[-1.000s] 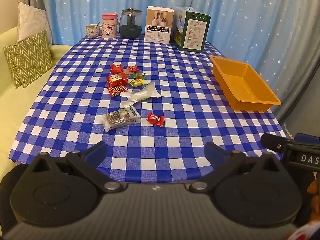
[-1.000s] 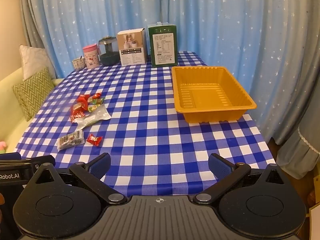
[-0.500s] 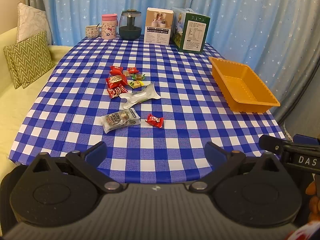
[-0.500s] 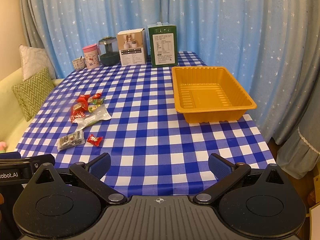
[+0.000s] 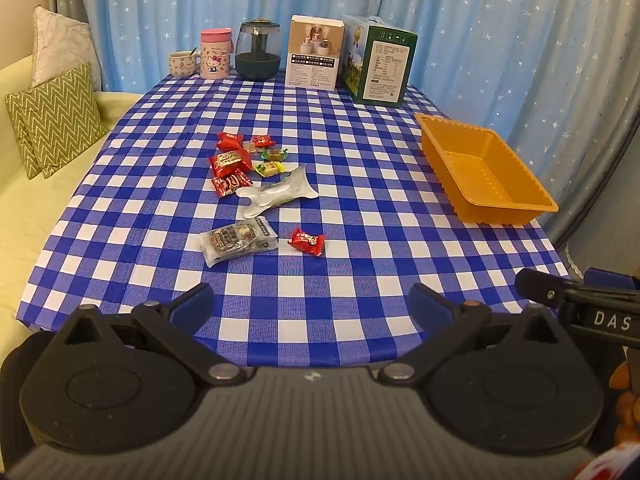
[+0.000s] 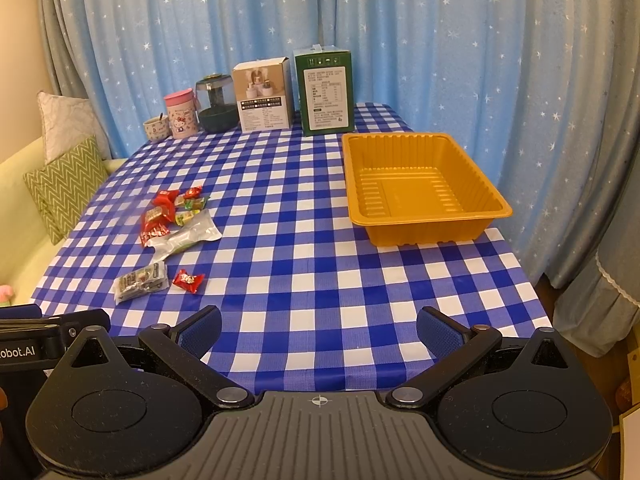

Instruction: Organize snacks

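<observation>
Left wrist view: the left gripper (image 5: pixel 311 306) hovers at the near edge of the checked bench (image 5: pixel 360 184), jaws spread wide and holding nothing. The snacks (image 5: pixel 256 184) lie scattered left of centre, a red candy (image 5: pixel 306 241) nearest. The right gripper (image 6: pixel 319 327) is likewise spread and unladen. The orange tray (image 6: pixel 424 220) sits well apart to the right, nothing inside.

Blue star-print curtains (image 6: pixel 400 40) far and right; yellow-green sofa (image 5: pixel 36 208), two cushions (image 5: pixel 56 120) left; warm light.
</observation>
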Demonstrator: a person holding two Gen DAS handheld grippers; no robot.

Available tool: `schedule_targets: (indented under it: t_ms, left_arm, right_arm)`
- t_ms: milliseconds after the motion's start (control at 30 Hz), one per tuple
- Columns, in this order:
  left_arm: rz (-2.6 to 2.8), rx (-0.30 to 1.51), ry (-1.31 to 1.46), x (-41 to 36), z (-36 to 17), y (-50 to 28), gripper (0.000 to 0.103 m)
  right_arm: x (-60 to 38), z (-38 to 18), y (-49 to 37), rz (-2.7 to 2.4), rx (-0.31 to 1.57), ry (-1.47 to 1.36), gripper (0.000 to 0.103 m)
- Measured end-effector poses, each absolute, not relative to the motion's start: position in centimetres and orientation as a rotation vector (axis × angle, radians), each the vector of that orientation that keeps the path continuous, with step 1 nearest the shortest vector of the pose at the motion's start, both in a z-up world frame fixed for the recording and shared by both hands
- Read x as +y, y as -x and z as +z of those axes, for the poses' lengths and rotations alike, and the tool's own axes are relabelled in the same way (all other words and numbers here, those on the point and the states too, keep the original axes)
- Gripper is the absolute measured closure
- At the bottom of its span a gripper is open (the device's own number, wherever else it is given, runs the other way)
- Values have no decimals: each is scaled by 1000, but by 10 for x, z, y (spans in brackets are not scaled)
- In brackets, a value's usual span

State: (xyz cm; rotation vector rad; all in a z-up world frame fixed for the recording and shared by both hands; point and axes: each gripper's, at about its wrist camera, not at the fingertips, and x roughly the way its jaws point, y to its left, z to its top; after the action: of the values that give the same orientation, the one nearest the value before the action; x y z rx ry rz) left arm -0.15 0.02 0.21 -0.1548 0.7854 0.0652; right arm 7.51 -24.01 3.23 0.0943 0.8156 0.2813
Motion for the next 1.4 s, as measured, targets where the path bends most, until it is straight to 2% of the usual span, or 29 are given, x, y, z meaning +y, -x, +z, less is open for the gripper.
schedule_targets:
  t_ms: [1400]
  left_arm:
    - [56,787,154,-7,6,1,0]
  right_arm:
    - [-244,34,-78,275,813,-100,0]
